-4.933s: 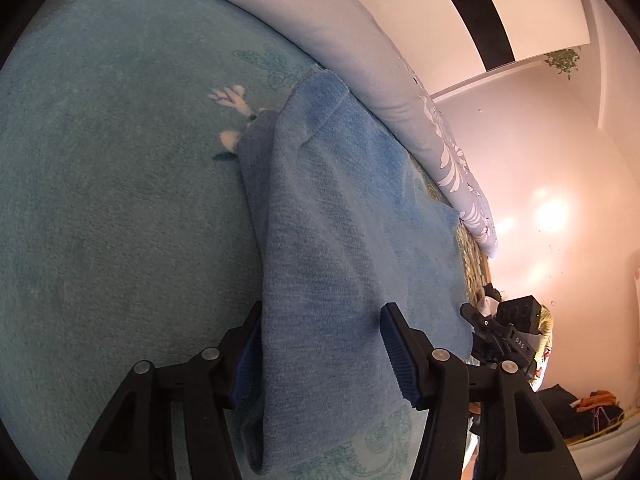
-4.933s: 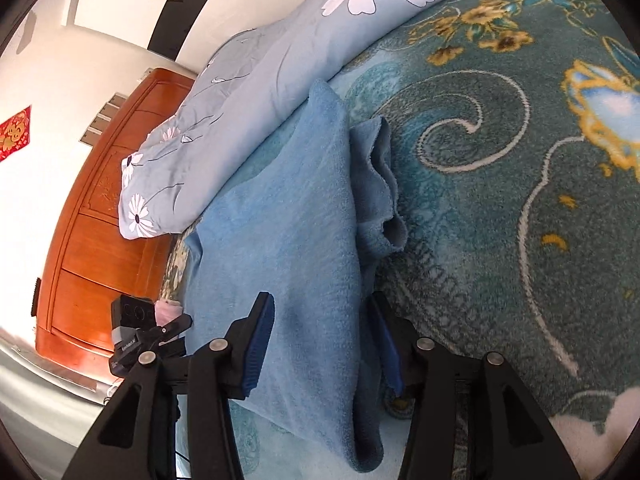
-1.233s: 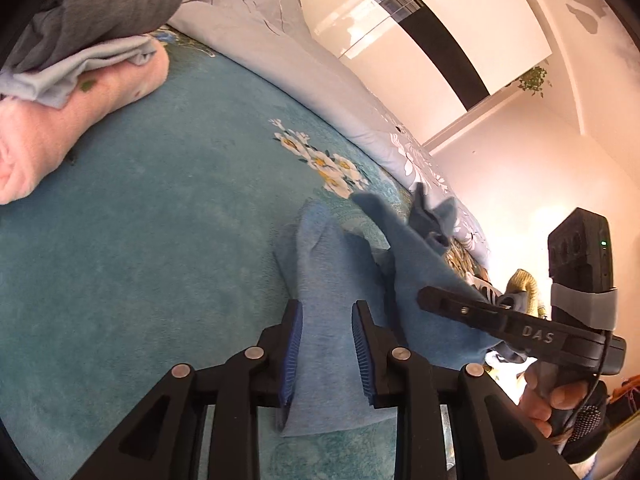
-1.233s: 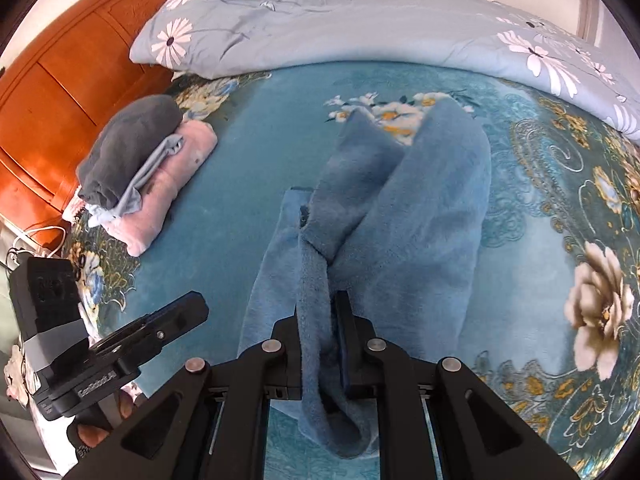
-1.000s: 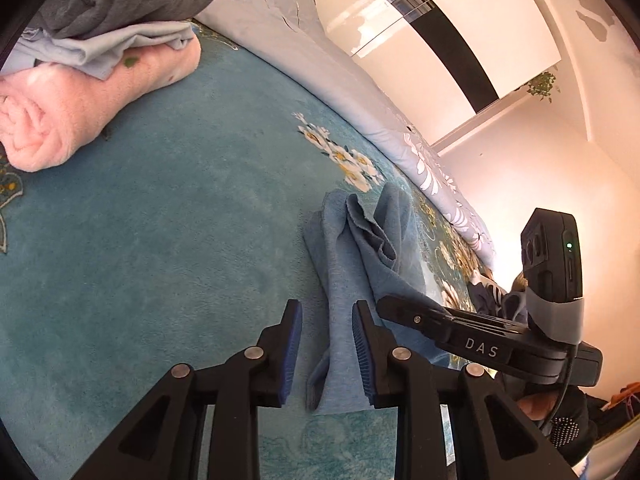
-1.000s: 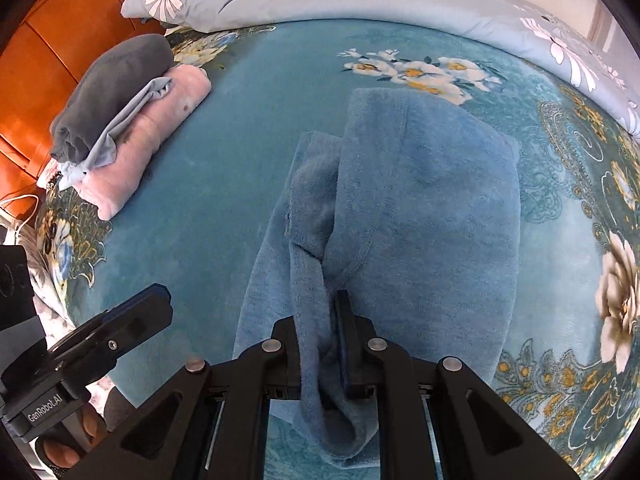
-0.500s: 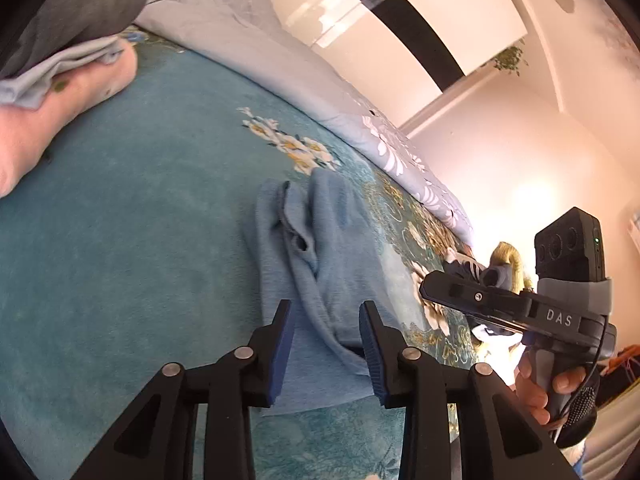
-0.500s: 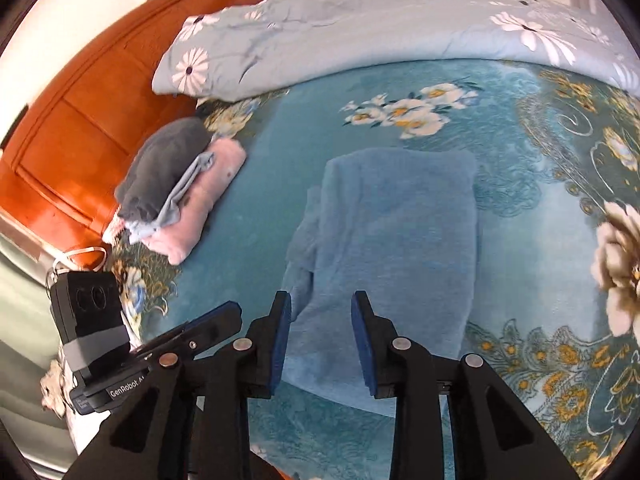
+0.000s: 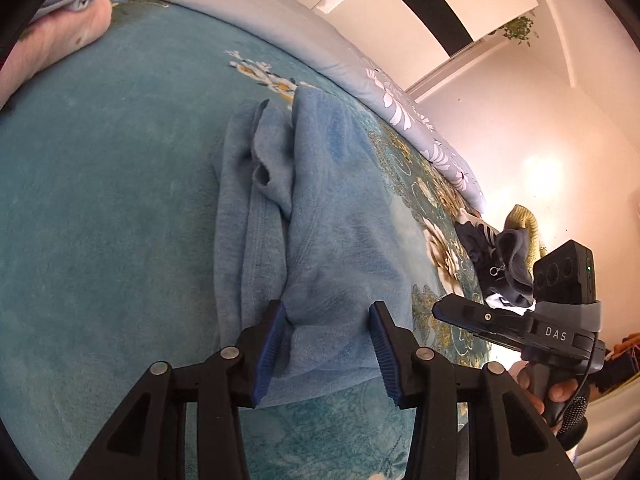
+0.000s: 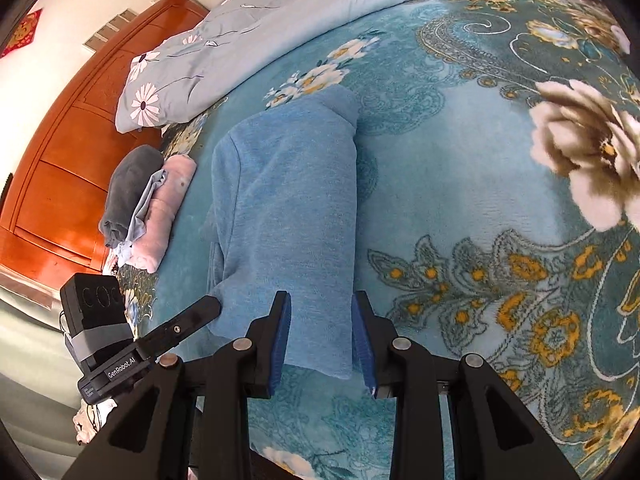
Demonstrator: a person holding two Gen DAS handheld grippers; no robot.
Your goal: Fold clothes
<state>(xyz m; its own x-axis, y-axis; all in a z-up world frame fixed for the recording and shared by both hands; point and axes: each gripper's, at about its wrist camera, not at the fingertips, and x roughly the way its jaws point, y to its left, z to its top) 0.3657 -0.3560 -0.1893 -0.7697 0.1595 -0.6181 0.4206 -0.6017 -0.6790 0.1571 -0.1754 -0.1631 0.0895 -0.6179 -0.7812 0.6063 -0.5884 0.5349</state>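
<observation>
A blue fleece garment [image 9: 320,208] lies folded lengthwise on the teal floral bedspread [image 9: 100,200]; it also shows in the right wrist view [image 10: 292,208]. My left gripper [image 9: 326,344] is open, its fingers either side of the garment's near edge, just above it. My right gripper [image 10: 320,336] is open too, straddling the near right corner of the garment. Neither holds cloth. The left side of the garment is bunched in loose folds [image 9: 260,168].
A stack of folded clothes, grey over pink [image 10: 140,208], lies at the left by the wooden headboard [image 10: 72,152]. A pale floral duvet [image 10: 280,20] runs along the far side. Dark clothes [image 9: 496,256] are piled at the bed's right edge.
Both grippers let go of the garment after laying it down, opened wider, and now sit lower and closer over its near edge.
</observation>
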